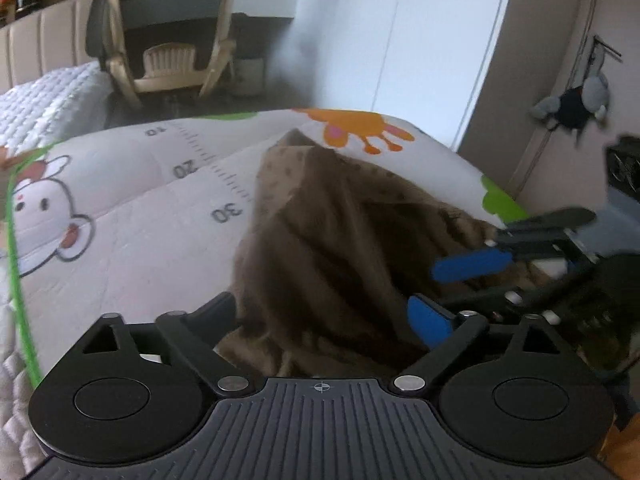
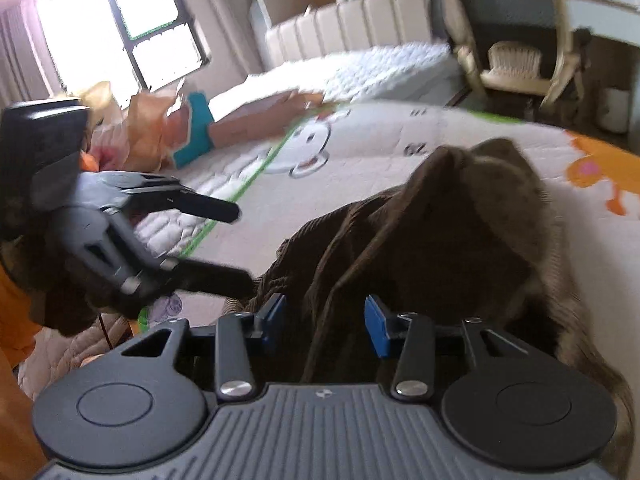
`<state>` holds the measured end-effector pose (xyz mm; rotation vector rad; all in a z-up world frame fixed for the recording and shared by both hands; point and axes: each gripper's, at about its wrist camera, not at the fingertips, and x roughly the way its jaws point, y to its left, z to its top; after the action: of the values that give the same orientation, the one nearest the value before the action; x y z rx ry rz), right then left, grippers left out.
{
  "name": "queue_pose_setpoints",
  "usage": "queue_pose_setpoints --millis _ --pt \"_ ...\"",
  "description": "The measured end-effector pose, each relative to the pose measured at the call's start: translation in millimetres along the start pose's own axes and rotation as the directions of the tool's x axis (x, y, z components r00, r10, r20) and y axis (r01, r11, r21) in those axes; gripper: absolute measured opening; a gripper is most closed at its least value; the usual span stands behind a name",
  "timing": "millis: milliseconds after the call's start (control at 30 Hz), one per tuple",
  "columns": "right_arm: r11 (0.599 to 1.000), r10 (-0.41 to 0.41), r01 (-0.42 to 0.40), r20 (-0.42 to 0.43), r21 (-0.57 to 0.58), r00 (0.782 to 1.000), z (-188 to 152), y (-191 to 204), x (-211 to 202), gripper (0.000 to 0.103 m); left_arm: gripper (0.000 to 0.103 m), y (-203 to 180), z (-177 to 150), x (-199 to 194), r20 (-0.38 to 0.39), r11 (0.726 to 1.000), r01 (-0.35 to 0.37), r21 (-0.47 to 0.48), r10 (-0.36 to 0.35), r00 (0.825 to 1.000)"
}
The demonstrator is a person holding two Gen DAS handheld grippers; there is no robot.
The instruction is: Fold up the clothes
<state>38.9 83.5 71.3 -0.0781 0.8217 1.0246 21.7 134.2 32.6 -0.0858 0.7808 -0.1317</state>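
Observation:
A brown ribbed garment (image 1: pixel 332 240) lies bunched in a heap on the cartoon-print mat (image 1: pixel 160 208), one corner pointing away from me. My left gripper (image 1: pixel 324 312) stands wide open over the near edge of the heap, and its pads touch no cloth. In the right wrist view it shows at the left (image 2: pixel 236 244), also spread wide. My right gripper (image 2: pixel 325 320) has its blue pads partway apart with a fold of the garment (image 2: pixel 440 240) between them; I see no pinch. From the left wrist view the right gripper (image 1: pixel 464 254) reaches in from the right.
The mat (image 2: pixel 360 152) carries a ruler print and animal pictures and has a green border. A beige chair (image 1: pixel 168 40) stands beyond it, beside a white quilted bed (image 2: pixel 380 68). Orange and teal items (image 2: pixel 172 128) lie at the mat's far left. A plush toy (image 1: pixel 576 104) hangs on the right wall.

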Motion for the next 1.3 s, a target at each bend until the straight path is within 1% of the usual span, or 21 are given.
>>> queue_pose_setpoints --millis 67,133,200,267,333,400,467,500,533,600,667,767,833,900,967,1000,1033,1133,1200,1267,1300 --pt "1.0 0.018 -0.017 -0.066 0.016 0.998 14 -4 24 0.044 0.102 1 -8 -4 0.01 0.998 -0.055 0.006 0.055 0.998" --pt "0.998 0.043 -0.039 -0.113 0.038 0.993 35 -3 48 0.044 0.103 1 -14 -4 0.009 0.992 -0.124 0.02 0.124 0.992" --pt "0.997 0.066 -0.059 -0.149 0.055 0.987 58 -3 70 0.045 0.103 3 -17 -3 -0.02 0.986 -0.158 0.05 0.159 0.987" --pt "0.998 0.066 -0.064 -0.102 0.023 0.993 91 6 83 0.045 0.103 8 -19 -4 -0.018 0.986 -0.155 0.068 0.157 0.988" --pt "0.998 0.061 -0.061 -0.024 -0.002 0.998 128 14 93 0.045 0.103 19 -23 -12 0.03 0.992 -0.122 0.039 0.121 0.992" --pt "0.999 0.05 -0.049 0.05 -0.021 0.998 159 22 98 0.047 0.103 34 -25 -23 0.07 0.999 -0.047 -0.021 0.048 0.996" --pt "0.998 0.038 -0.035 0.065 -0.049 0.997 175 28 94 0.052 0.103 48 -27 -30 0.112 0.996 0.036 -0.087 -0.026 0.993" --pt "0.997 0.026 -0.022 0.053 -0.077 0.998 174 31 88 0.056 0.103 55 -27 -32 0.133 0.99 0.075 -0.119 -0.059 0.989" --pt "0.995 0.013 -0.009 0.039 -0.103 0.999 171 33 82 0.065 0.103 60 -28 -33 0.144 0.985 0.103 -0.139 -0.083 0.986" --pt "0.993 -0.02 0.019 -0.011 -0.118 1.0 149 29 68 0.075 0.103 65 -32 -30 0.14 0.981 0.117 -0.154 -0.095 0.986" --pt "0.997 -0.043 0.038 -0.082 -0.06 0.996 120 18 58 0.076 0.103 67 -35 -22 0.119 0.979 0.119 -0.165 -0.1 0.988" --pt "0.997 -0.064 0.069 -0.174 0.019 0.983 76 3 48 0.076 0.103 62 -39 -13 0.094 0.975 0.155 -0.156 -0.142 0.985" --pt "0.996 -0.018 0.041 -0.263 0.082 0.965 53 -1 54 0.076 0.103 54 -40 -11 0.088 0.975 0.179 -0.133 -0.168 0.982" --pt "0.99 0.037 0.013 -0.345 0.143 0.938 34 -1 66 0.076 0.103 46 -40 -11 0.086 0.974 0.201 -0.105 -0.192 0.978" --pt "0.992 0.048 -0.003 -0.353 0.127 0.934 32 7 77 0.075 0.103 37 -40 -10 0.065 0.974 0.212 -0.073 -0.208 0.976" --pt "0.993 0.057 -0.017 -0.351 0.117 0.935 33 11 82 0.066 0.103 33 -39 -9 0.045 0.976 0.213 -0.055 -0.21 0.977" --pt "0.993 0.083 -0.051 -0.322 0.107 0.943 40 15 84 0.05 0.103 32 -40 -10 0.044 0.978 0.205 -0.049 -0.203 0.978" --pt "0.983 0.155 -0.129 -0.221 0.128 0.963 74 22 92 0.036 0.103 28 -44 -12 0.039 0.983 0.181 -0.033 -0.18 0.983" --pt "0.974 0.199 -0.18 -0.145 0.134 0.969 98 28 95 0.035 0.103 33 -44 -17 0.051 0.985 0.169 -0.043 -0.166 0.985" --pt "0.971 0.212 -0.209 -0.015 0.118 0.977 129 34 86 0.035 0.103 37 -43 -25 0.071 0.986 0.16 -0.049 -0.156 0.985" --pt "0.973 0.196 -0.202 0.059 0.114 0.979 144 34 79 0.037 0.103 38 -43 -29 0.081 0.987 0.155 -0.051 -0.151 0.985"
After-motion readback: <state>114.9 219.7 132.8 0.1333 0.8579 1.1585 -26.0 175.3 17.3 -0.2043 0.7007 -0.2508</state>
